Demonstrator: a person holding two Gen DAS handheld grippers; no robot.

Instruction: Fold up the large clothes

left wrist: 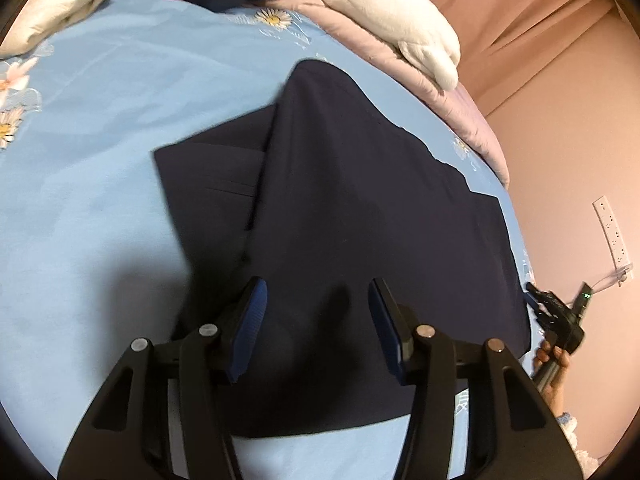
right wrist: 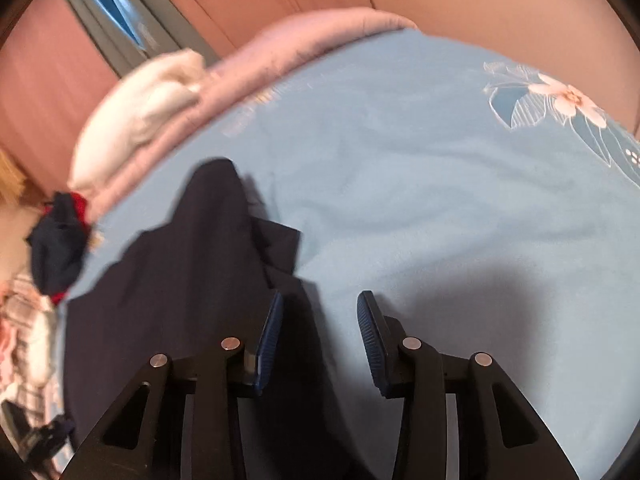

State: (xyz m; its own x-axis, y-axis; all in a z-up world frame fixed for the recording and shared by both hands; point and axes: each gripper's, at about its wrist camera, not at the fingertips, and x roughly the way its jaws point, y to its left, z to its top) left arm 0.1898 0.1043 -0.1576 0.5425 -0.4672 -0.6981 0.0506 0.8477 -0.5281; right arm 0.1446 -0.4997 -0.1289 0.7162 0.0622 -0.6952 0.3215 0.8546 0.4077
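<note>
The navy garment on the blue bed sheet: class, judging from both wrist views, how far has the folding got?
Done: the navy garment lies on the blue sheet with one panel folded over another, its edges uneven. In hand: nothing; the left gripper and right gripper are both open above it, pads clear of cloth. Left: probably further folds and squaring up. A dark and red bundle waits by the pillow.

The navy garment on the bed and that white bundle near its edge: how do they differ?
The navy garment is dark, spread fairly flat on the blue sheet; the white bundle is pale, puffy, and rests on the pink quilt. Both are fabric, and no hand-held gripper grips them.
</note>
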